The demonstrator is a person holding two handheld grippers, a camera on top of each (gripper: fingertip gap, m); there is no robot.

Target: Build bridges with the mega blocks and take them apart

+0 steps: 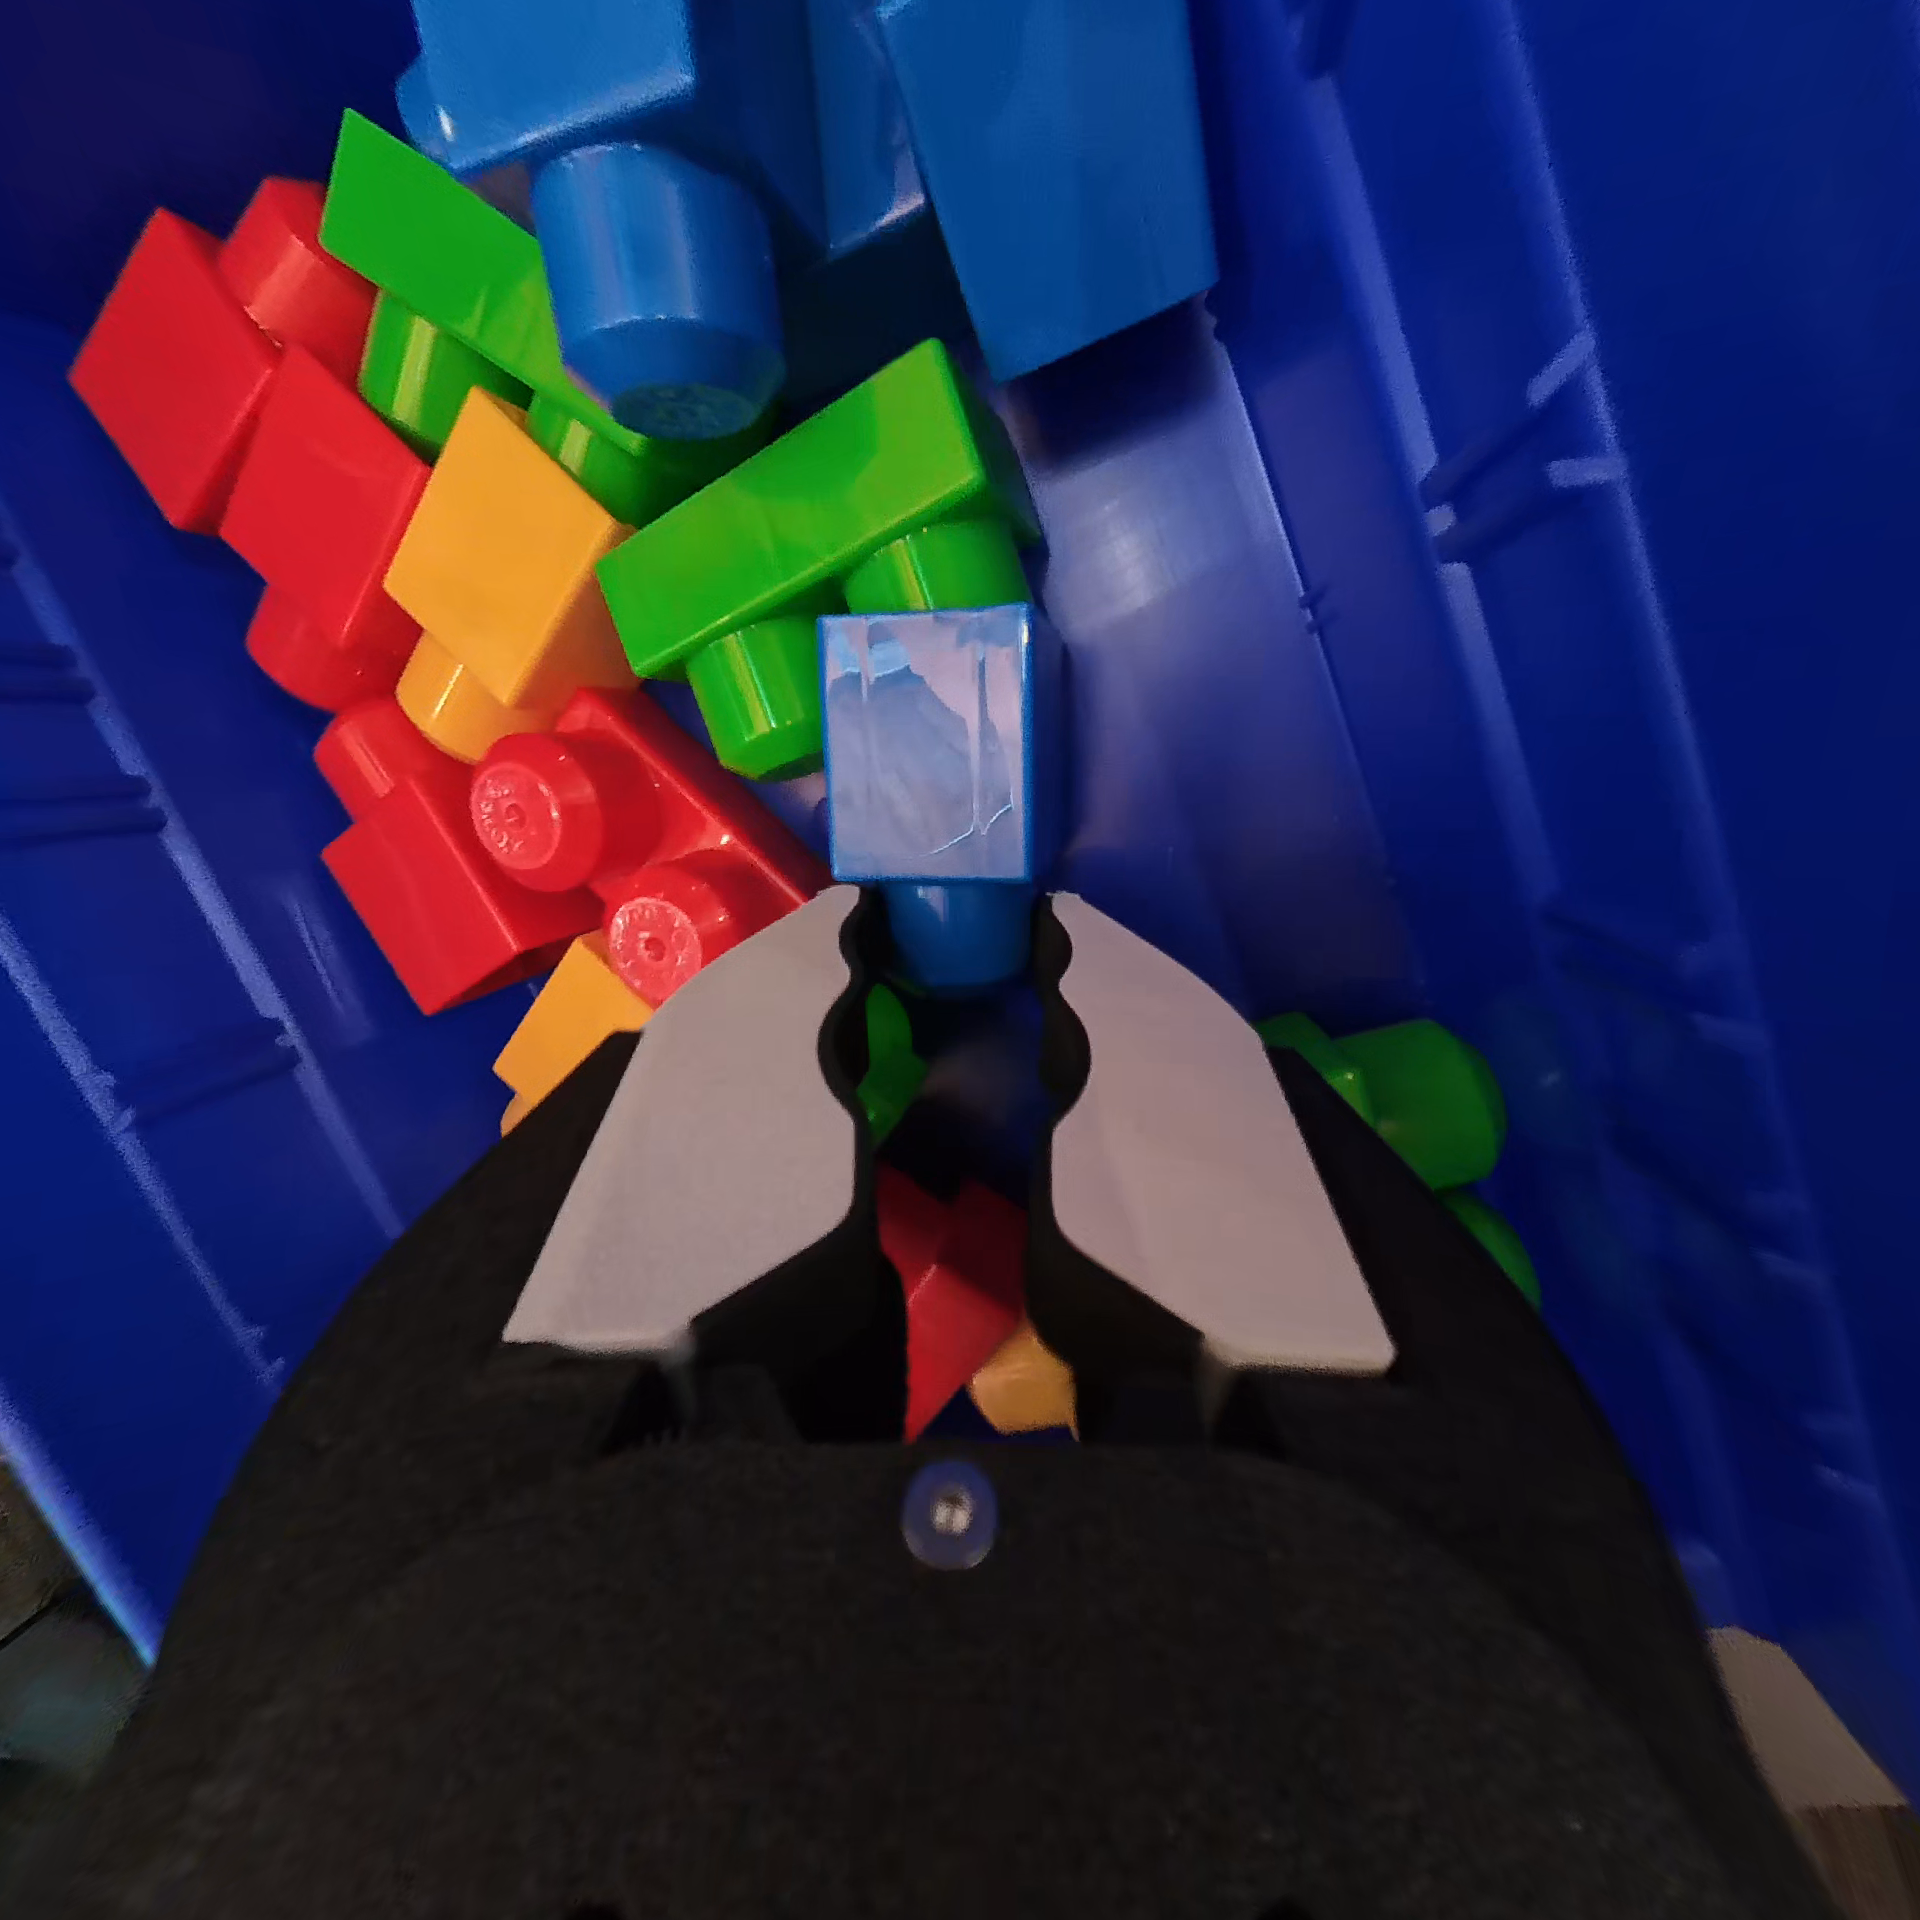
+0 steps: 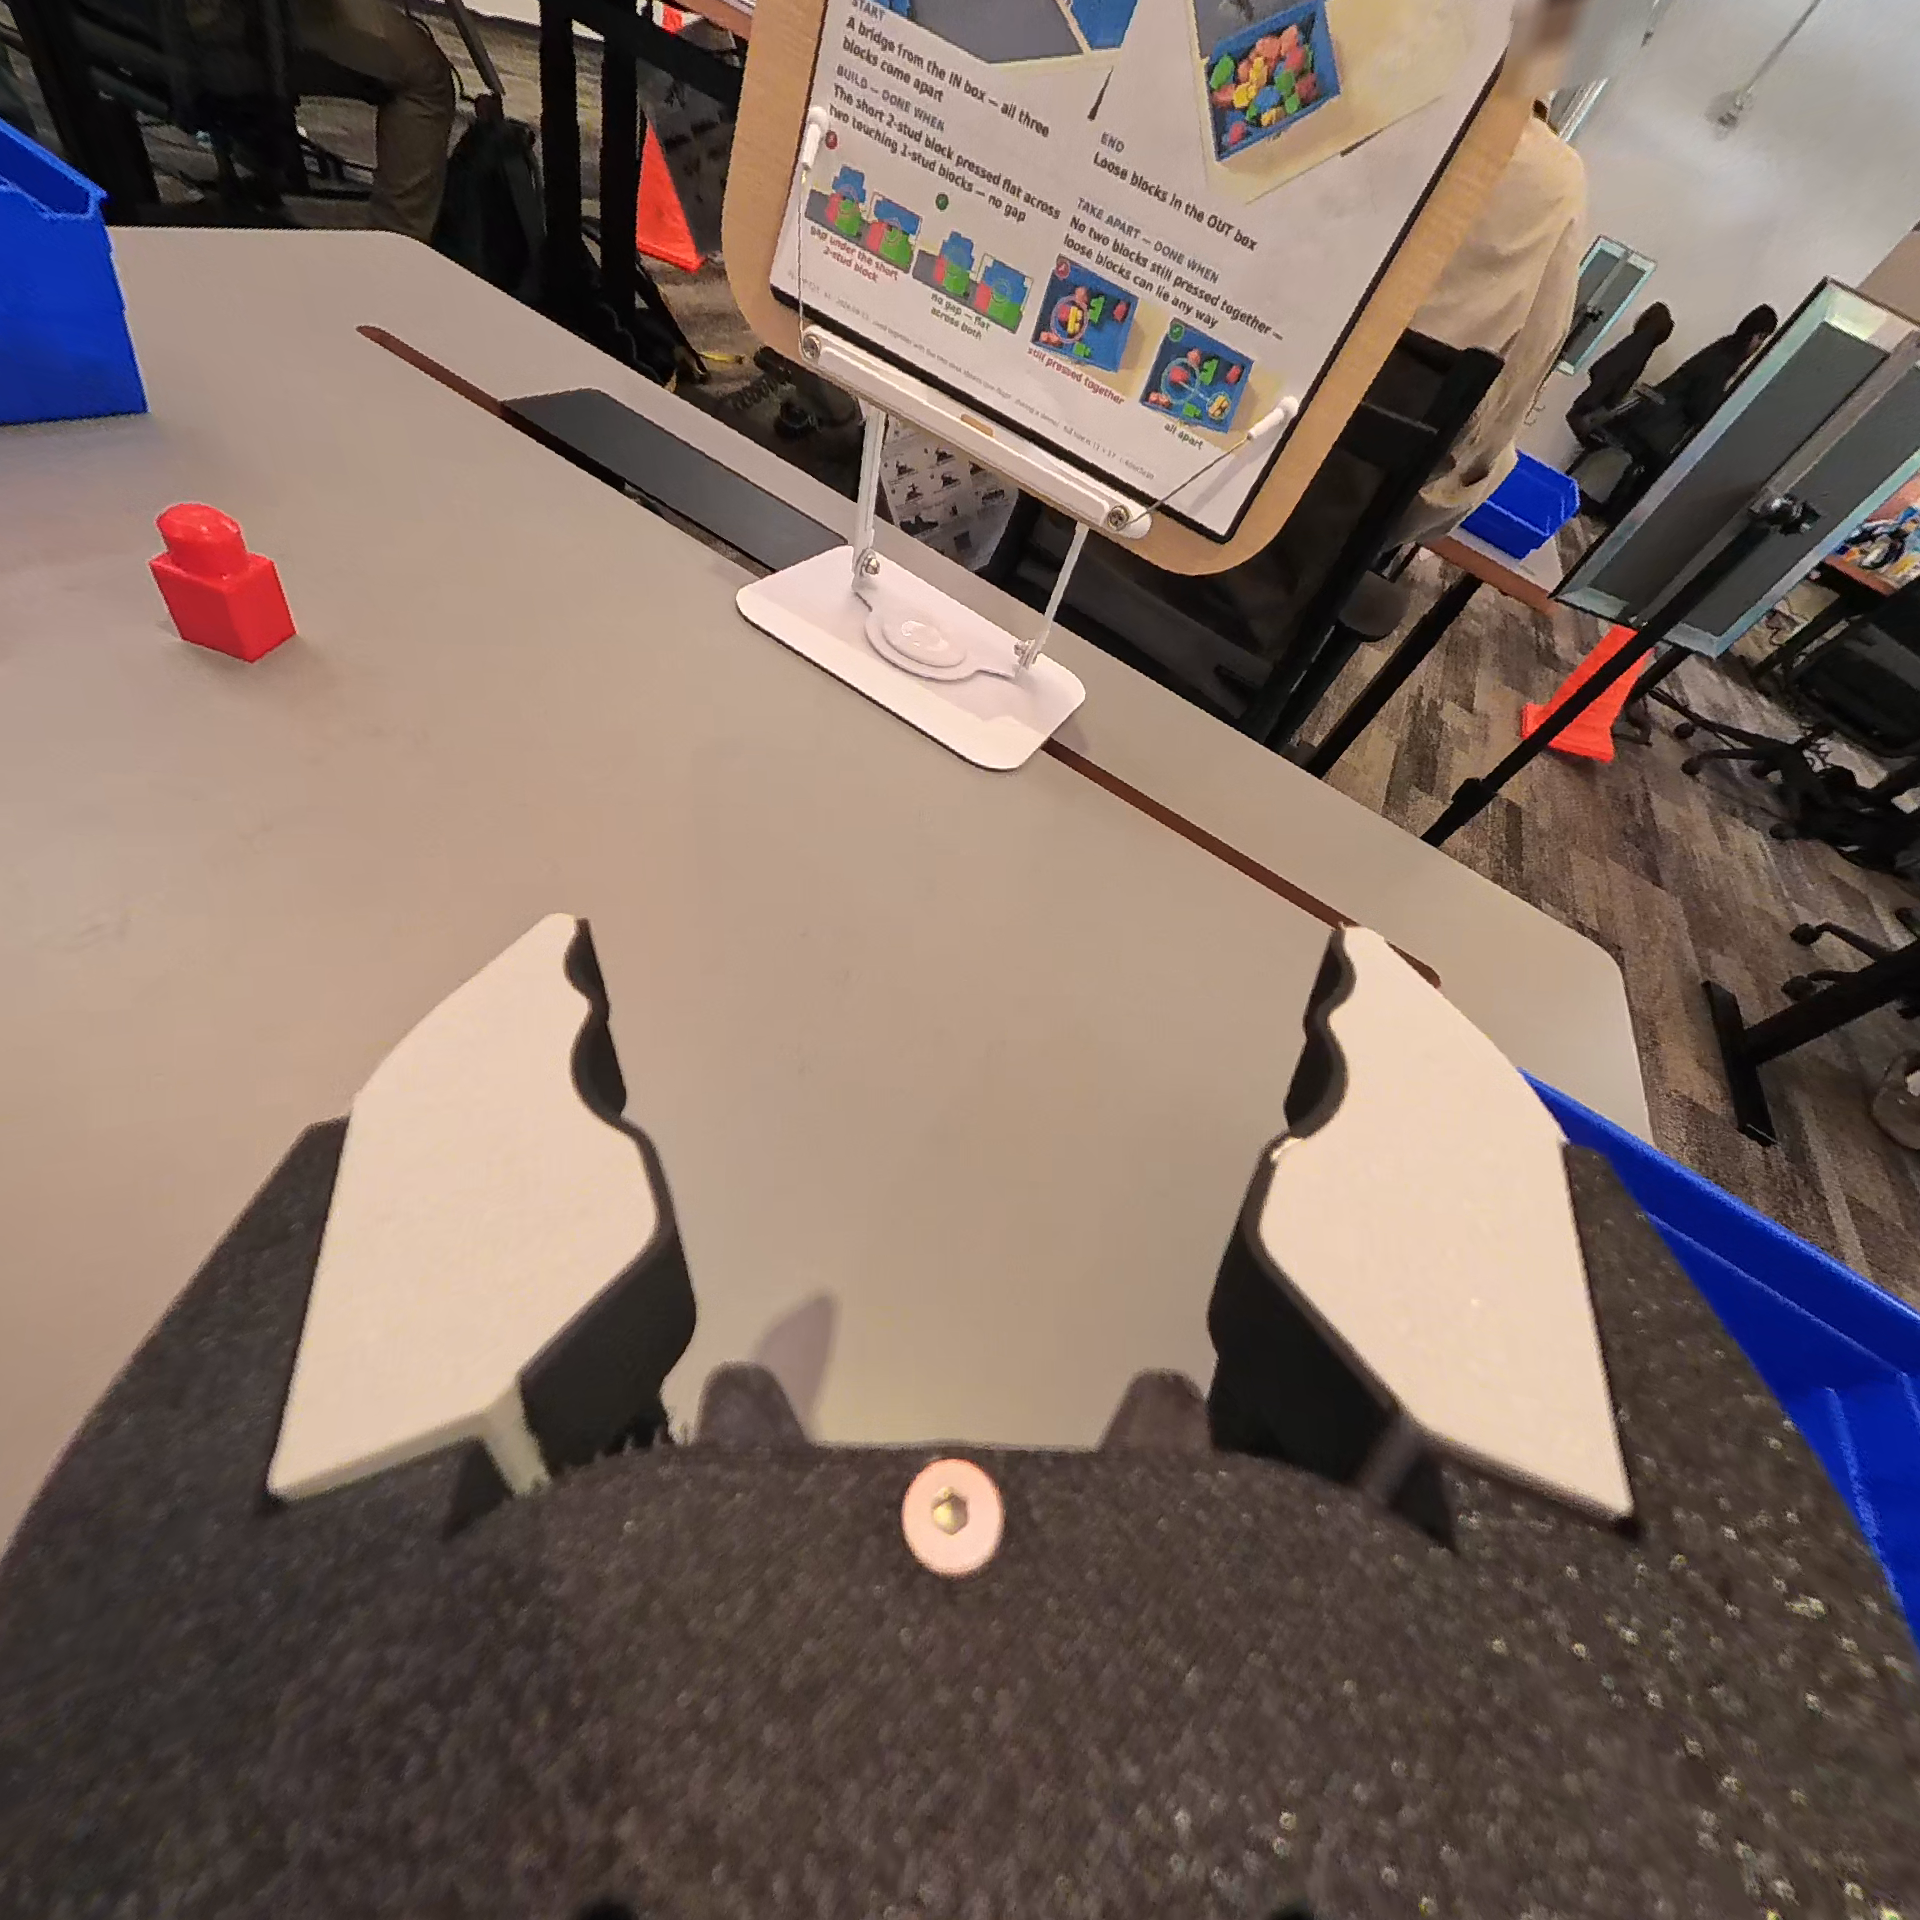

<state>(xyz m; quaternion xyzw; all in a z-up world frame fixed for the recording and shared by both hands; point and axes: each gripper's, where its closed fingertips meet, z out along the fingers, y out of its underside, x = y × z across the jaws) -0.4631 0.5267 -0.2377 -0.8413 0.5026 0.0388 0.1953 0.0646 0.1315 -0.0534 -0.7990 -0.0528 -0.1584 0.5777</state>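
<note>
My left gripper (image 1: 954,914) is down inside a blue bin (image 1: 1558,727), shut on the stud of a blue one-stud block (image 1: 928,743). The block's square body points away from the fingers. Around it lie loose blocks: green two-stud blocks (image 1: 800,551), red blocks (image 1: 447,862), orange blocks (image 1: 504,551) and larger blue blocks (image 1: 1049,177). My right gripper (image 2: 956,935) is open and empty above the grey table (image 2: 623,831). A red one-stud block (image 2: 220,587) stands upright on the table, far to its left.
A white stand (image 2: 914,665) holds an instruction board (image 2: 1101,239) at the table's far edge. Blue bins sit at the far left (image 2: 52,281) and at the right beside my right gripper (image 2: 1766,1299). Beyond the table are orange cones, chairs and people. Spacing between my two grippers at the tips: around 70 cm.
</note>
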